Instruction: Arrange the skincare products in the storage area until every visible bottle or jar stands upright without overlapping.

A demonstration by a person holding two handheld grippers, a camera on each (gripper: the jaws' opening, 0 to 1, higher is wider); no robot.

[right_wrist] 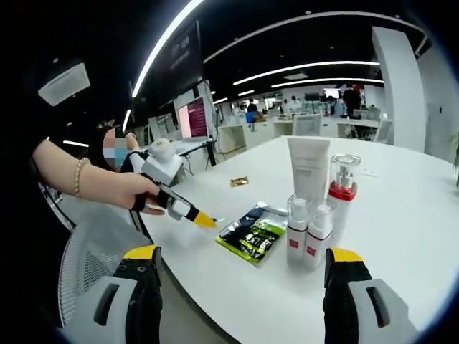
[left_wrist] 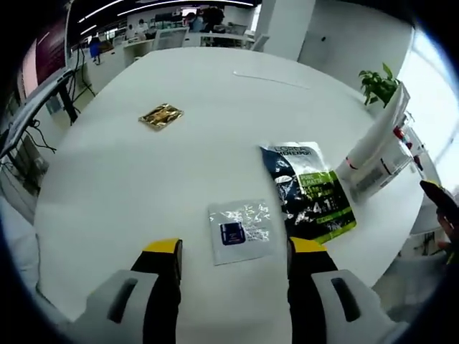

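— Near the tabletop's (left_wrist: 143,179) front edge, what lies by the left gripper (left_wrist: 233,261)?

— A silver sachet (left_wrist: 240,229) flat between its spread jaws, which hold nothing. Just beside it lies a dark-and-green sachet (left_wrist: 308,190), and a gold packet (left_wrist: 161,115) sits well apart toward the far side.

— And the bottles?

— Grouped at the edge nearest the right gripper (right_wrist: 240,276): a white tube (right_wrist: 308,168) standing on its cap, a red-collared pump bottle (right_wrist: 343,188), and two small spray bottles (right_wrist: 308,233) touching each other. All upright.

— How would they handle?

— My guess: the small bottles are light and tippy, with slick plastic, so take them low on the body, not by the clear caps. The tube is soft; squeeze lightly near its cap. The sachets are thin, limp and glossy, hard to pinch off a flat surface; sliding one to the edge could help.

— The hands' pose?

— In the right gripper view, a hand (right_wrist: 125,192) holds the left gripper angled down over the near edge. The right gripper is level, its jaws wide apart and empty.
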